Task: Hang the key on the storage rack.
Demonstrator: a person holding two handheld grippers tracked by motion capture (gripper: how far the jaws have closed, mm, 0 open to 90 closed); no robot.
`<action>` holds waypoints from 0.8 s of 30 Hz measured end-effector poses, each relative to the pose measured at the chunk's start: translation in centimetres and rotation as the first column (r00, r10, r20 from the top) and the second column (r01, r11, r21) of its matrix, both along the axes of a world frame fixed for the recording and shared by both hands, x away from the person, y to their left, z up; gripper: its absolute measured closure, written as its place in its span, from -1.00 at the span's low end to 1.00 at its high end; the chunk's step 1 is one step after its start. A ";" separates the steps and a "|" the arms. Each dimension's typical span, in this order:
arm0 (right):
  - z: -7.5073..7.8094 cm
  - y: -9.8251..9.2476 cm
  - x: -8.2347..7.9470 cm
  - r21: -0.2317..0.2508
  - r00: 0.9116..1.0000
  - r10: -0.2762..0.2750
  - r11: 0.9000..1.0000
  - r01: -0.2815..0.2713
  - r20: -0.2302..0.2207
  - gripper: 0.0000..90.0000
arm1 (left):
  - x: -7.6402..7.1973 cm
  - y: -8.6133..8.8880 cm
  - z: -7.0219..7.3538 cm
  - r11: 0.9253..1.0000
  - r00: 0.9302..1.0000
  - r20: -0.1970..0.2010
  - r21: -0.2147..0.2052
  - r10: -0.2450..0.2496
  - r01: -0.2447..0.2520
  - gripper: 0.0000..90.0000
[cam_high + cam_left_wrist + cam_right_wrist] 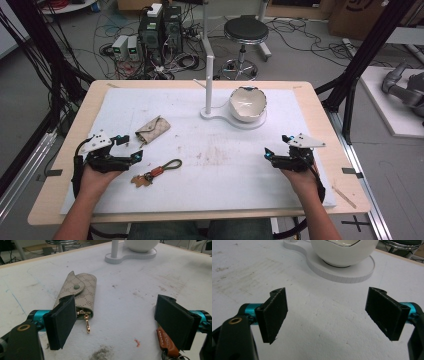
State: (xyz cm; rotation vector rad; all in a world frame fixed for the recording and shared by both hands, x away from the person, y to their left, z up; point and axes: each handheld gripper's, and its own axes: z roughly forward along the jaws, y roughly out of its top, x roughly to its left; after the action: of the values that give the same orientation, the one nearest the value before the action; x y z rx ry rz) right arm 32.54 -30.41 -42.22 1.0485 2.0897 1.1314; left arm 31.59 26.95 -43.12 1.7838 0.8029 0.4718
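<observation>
High view: both grippers, left (131, 148) and right (276, 146), hover wide open and empty; key pouch (152, 129) and keyring (157, 172) lie near the left, apparently awaiting a first grasp.

Just ahead of the left gripper (115, 322), whose pads (63, 322) look like matt black rubbery foam on shiny teal metal arms, lies a beige printed-fabric pouch (77, 293) with a gold metal clasp. Beside its right jaw sits a tan leather key fob (166, 341). Beyond the right gripper (328, 320) stands a glossy white ceramic bowl (342, 252) on a matt white stand (344, 272). The white table cover (225, 170) looks rough and stained.
</observation>
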 end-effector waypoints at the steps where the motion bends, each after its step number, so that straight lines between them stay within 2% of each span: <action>1: 0.0 0.0 0.0 0.001 1.000 -0.002 1.000 0.002 0.000 -0.59 | 0.0 0.0 0.0 1.000 1.000 0.000 0.000 0.000 0.000 -0.60; 5: -0.2 -0.1 0.2 0.002 1.000 -0.005 1.000 0.005 -0.014 -0.59 | 0.0 -0.2 0.0 1.000 1.000 0.000 0.000 -0.008 0.008 -0.60; 11: -0.2 -0.3 -0.2 -0.011 1.000 0.001 1.000 -0.001 -0.009 -0.59 | -0.1 -0.8 0.2 1.000 1.000 0.000 0.005 -0.031 0.031 -0.60; 16: -0.2 -0.6 -0.3 -0.008 1.000 -0.014 1.000 0.014 -0.012 -0.59 | 0.0 -1.3 0.1 0.999 0.999 -0.006 0.007 -0.052 0.052 -0.60; 20: -0.3 -0.9 -0.2 -0.009 1.000 -0.020 1.000 0.020 -0.017 -0.59 | -0.3 -1.9 0.2 0.996 0.996 -0.018 0.019 -0.087 0.087 -0.60; 24: -0.4 -0.9 0.0 -0.010 1.000 -0.019 1.000 0.018 -0.022 -0.59 | -0.5 -2.7 0.0 0.992 0.992 -0.039 0.051 -0.117 0.119 -0.60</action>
State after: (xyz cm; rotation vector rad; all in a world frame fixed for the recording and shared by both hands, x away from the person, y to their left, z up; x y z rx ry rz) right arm 32.51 -31.34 -42.64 1.0779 2.0960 1.1046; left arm 31.08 24.27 -43.12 1.8822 0.7099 0.3875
